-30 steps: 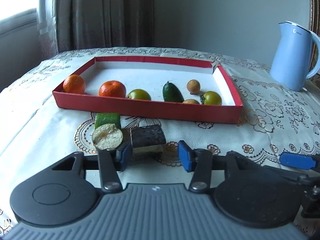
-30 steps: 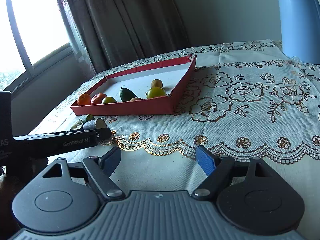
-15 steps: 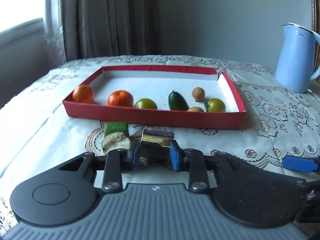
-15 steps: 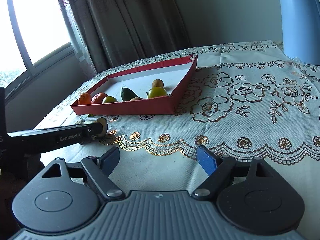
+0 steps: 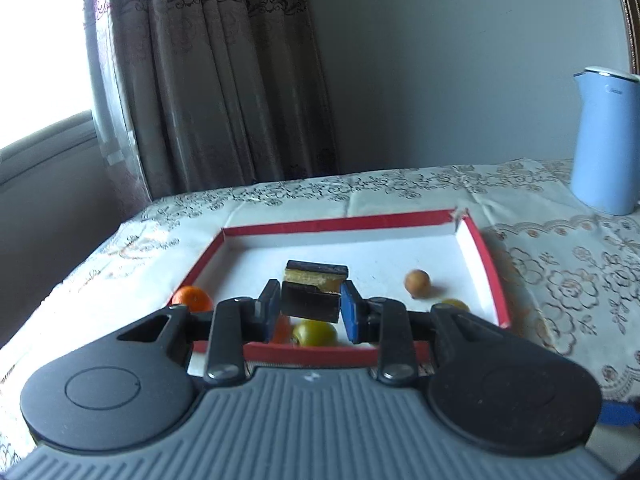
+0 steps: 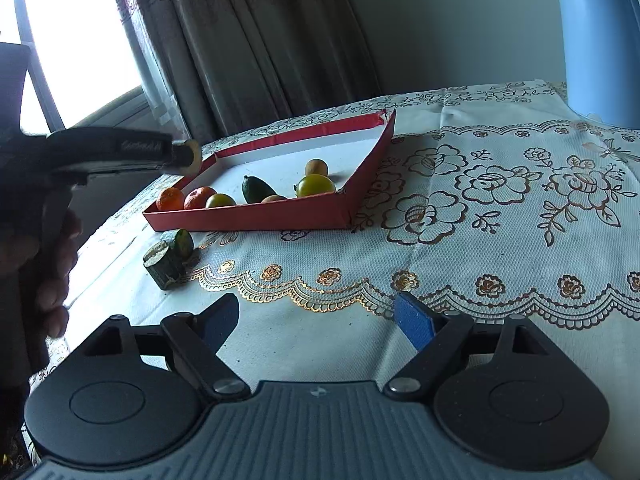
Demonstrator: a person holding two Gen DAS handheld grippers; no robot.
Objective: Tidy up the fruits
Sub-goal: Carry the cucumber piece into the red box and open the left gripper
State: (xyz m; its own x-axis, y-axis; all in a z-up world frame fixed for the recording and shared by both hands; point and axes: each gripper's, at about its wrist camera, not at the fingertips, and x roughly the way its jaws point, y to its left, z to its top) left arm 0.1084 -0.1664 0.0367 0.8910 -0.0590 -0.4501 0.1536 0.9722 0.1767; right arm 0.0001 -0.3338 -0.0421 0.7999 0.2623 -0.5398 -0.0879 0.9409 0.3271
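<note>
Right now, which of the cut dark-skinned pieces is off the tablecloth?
The dark-skinned piece with a yellowish cut face, clamped in the left gripper above the red tray; the other two pieces lie on the tablecloth.

table [image 6: 500, 248], lace cloth | on it: red tray [image 6: 260, 216], blue kettle [image 6: 596, 40], two cut pieces [image 6: 170, 254]

A pale blue kettle [image 5: 606, 140] stands on the floral lace tablecloth [image 6: 500, 216]. To its left, brown patterned curtains [image 5: 216, 76] hang behind the cloth, and beyond them is a bright window [image 6: 76, 36].
</note>
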